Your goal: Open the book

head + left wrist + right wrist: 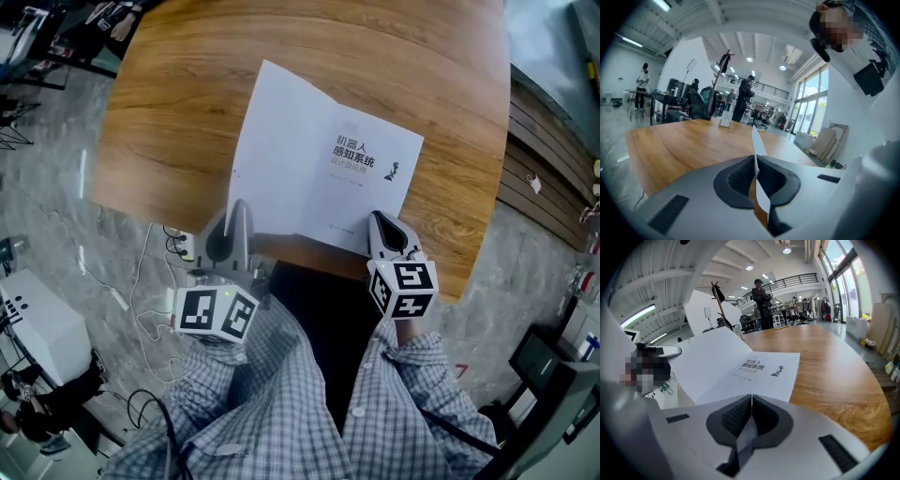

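At the table [187,112] near edge, head view: open book [361,183], spine running away from that edge, title page up; left gripper view: left gripper [754,161] pinches the left leaf [758,145], seen edge-on; right gripper view: right gripper [751,401] pressed together, empty; title legible.

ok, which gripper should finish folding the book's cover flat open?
Left. The left gripper is shut on the cover at its edge, so it can likely just carry it over. The right gripper is shut on nothing, by the near right corner of the book.
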